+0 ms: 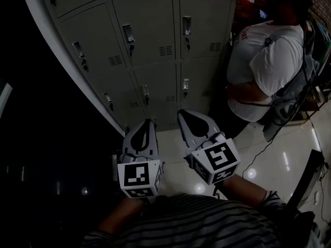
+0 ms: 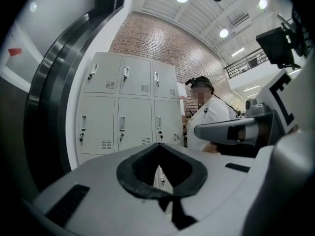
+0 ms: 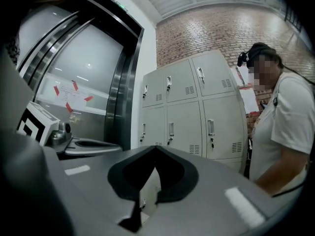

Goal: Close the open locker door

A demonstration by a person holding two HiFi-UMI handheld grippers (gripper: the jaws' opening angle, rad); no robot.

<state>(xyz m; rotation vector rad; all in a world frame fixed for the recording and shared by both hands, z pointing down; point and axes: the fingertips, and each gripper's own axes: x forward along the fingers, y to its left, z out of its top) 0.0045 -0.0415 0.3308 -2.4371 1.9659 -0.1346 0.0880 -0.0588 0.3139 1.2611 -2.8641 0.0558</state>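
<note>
1. At lower centre of the head view, I see the left gripper [image 1: 148,122] and right gripper [image 1: 183,114] side by side, clear of the lockers.
2. Both pairs of jaws stand together, tips meeting, with nothing between them.
3. The locker bank [image 1: 155,81] fills the upper centre; all locker doors [image 1: 147,27] in view lie flush.
4. A person [image 1: 264,66] in a white shirt stands at upper right, beside the bank.

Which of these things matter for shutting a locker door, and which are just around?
For the job: lockers, left tongs, right tongs.
Just around: person in white shirt, brick wall.
</note>
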